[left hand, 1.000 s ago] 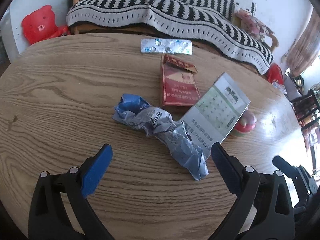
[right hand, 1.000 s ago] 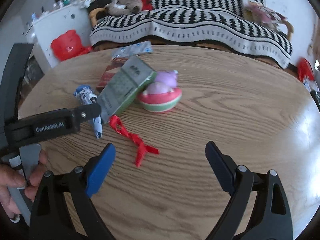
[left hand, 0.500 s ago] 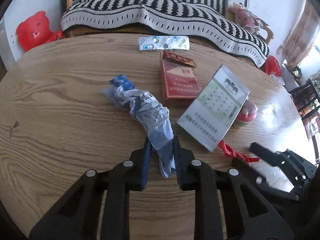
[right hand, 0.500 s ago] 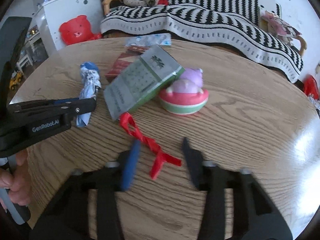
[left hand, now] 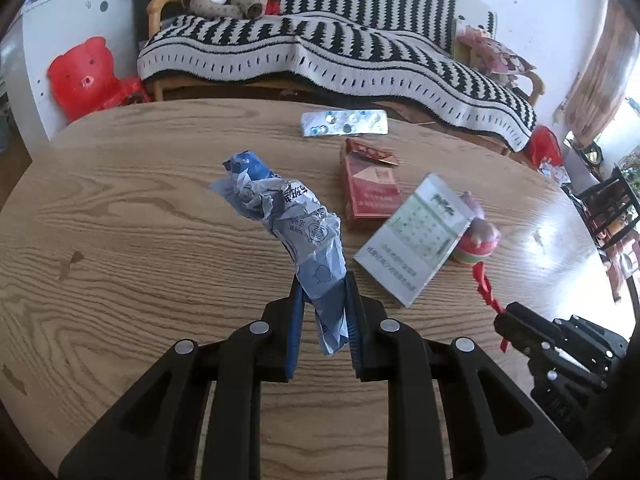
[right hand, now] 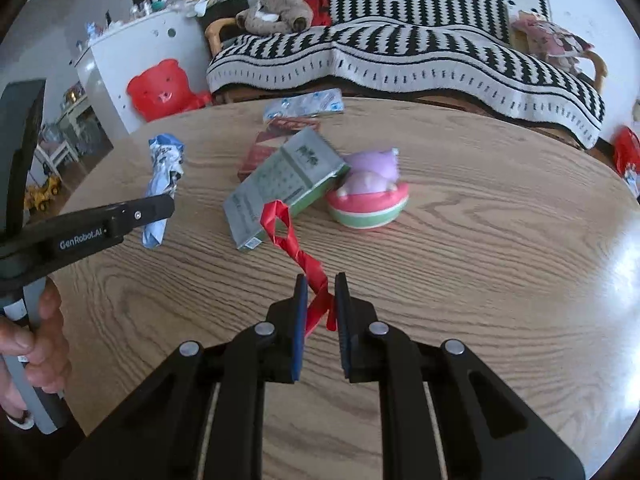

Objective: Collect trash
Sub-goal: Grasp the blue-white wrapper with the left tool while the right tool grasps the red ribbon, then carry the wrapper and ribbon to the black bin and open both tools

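My left gripper (left hand: 323,300) is shut on the near end of a crumpled blue and white wrapper (left hand: 288,216), which is lifted off the wooden table (left hand: 120,220). The wrapper also shows in the right wrist view (right hand: 162,184). My right gripper (right hand: 321,300) is shut on a twisted red ribbon (right hand: 294,244), raised above the table. The ribbon also shows in the left wrist view (left hand: 485,286), at the right gripper's tip.
On the table lie a silver pill blister pack (left hand: 344,123), a red cigarette box (left hand: 370,188), a grey-green calendar box (left hand: 416,236) and a watermelon-shaped toy (right hand: 370,196). A striped sofa (left hand: 340,52) and a red bear stool (left hand: 84,76) stand behind.
Both grippers went from open to shut. The left closed on the wrapper and lifted it; the right closed on the red ribbon and lifted it.
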A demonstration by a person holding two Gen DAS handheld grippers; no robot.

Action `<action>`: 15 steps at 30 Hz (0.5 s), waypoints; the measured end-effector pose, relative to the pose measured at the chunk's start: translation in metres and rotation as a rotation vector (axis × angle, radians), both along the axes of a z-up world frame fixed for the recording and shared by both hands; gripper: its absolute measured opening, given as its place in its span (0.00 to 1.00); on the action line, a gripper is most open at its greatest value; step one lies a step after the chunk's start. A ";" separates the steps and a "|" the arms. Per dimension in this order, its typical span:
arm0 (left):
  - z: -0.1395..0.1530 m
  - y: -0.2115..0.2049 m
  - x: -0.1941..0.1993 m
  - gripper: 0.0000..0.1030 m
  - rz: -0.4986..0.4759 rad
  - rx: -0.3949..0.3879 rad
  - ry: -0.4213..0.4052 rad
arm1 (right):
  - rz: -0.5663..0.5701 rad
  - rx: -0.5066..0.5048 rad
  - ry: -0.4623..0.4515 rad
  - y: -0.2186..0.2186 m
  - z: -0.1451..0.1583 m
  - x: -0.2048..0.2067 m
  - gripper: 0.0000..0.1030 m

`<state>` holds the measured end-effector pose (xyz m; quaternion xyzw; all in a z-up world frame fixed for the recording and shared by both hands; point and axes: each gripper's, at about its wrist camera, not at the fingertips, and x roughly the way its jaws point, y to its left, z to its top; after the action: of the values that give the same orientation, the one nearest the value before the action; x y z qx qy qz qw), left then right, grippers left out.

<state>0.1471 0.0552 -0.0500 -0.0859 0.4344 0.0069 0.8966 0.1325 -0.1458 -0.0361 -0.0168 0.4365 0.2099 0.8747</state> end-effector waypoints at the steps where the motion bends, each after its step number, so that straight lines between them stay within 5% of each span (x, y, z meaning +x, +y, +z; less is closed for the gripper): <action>1: 0.002 -0.003 -0.001 0.18 -0.008 0.002 -0.003 | -0.013 0.001 -0.003 -0.005 0.002 -0.002 0.14; 15: 0.032 -0.129 -0.034 0.18 -0.266 0.014 -0.087 | -0.266 0.040 -0.037 -0.151 0.037 -0.064 0.14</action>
<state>0.1131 -0.0739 -0.0178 -0.0215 0.4026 -0.1130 0.9081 0.0683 -0.2963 0.0006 0.0546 0.4143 0.1003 0.9030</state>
